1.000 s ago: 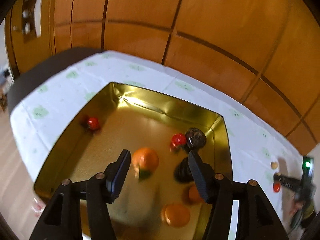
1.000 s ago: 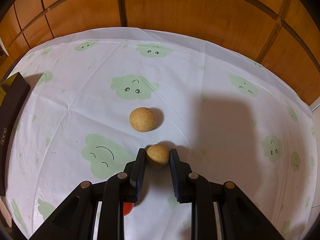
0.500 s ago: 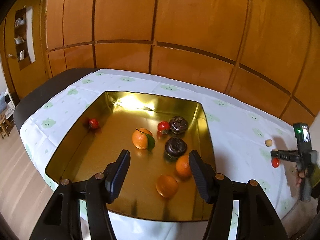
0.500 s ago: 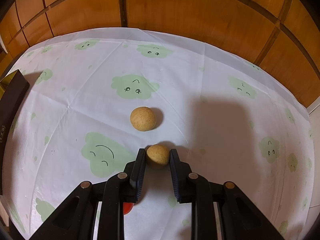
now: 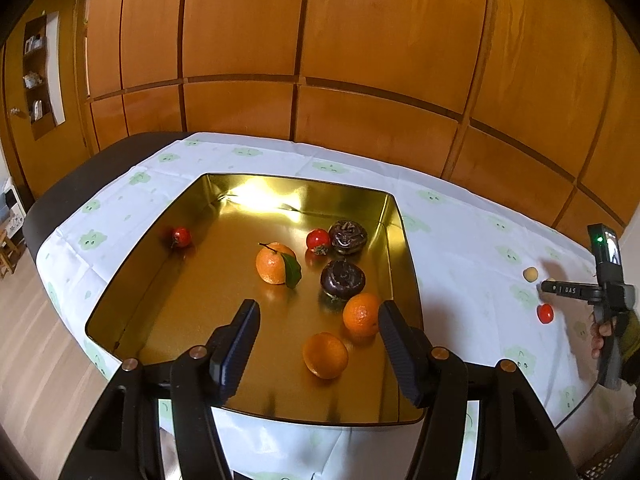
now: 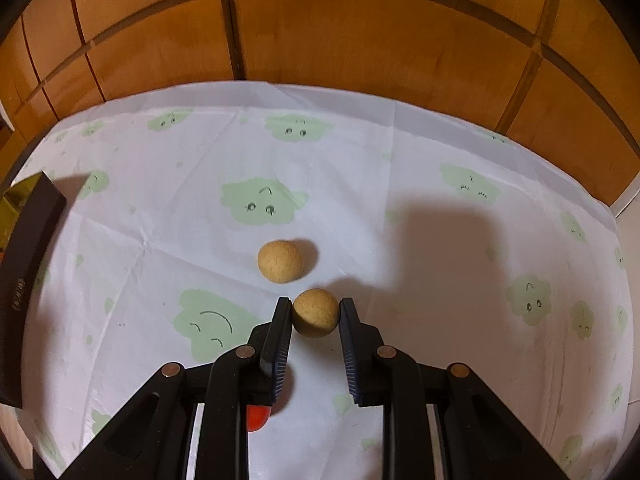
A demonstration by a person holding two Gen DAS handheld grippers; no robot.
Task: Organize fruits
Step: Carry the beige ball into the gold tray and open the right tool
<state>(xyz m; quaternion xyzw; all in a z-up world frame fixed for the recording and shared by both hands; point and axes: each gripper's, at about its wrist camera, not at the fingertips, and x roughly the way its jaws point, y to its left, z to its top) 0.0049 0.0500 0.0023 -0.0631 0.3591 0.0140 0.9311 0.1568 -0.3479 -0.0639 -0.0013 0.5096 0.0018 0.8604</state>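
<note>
A gold tin tray (image 5: 132,300) holds three oranges (image 5: 275,263), two dark round fruits (image 5: 343,278) and two small red fruits (image 5: 181,236). My left gripper (image 5: 318,308) hangs open over the tray's near edge with nothing between its fingers. My right gripper (image 6: 315,304) is shut on a tan round fruit (image 6: 316,320) close to the tablecloth. A second tan fruit (image 6: 280,261) lies loose just beyond it. A small red fruit (image 6: 258,418) sits on the cloth, partly hidden under the left finger. In the left wrist view the right gripper (image 5: 548,285) is far right.
The white tablecloth (image 6: 400,168) with green cloud prints covers the table, and wooden wall panels (image 5: 360,60) stand right behind it. The tray's dark outer wall (image 6: 24,264) is at the left of the right wrist view. A person's hand (image 5: 598,336) holds the right gripper's handle.
My left gripper has drawn back from over the tray, so the whole tray and its fruits now show. The right gripper keeps its hold on the tan fruit and has hardly moved.
</note>
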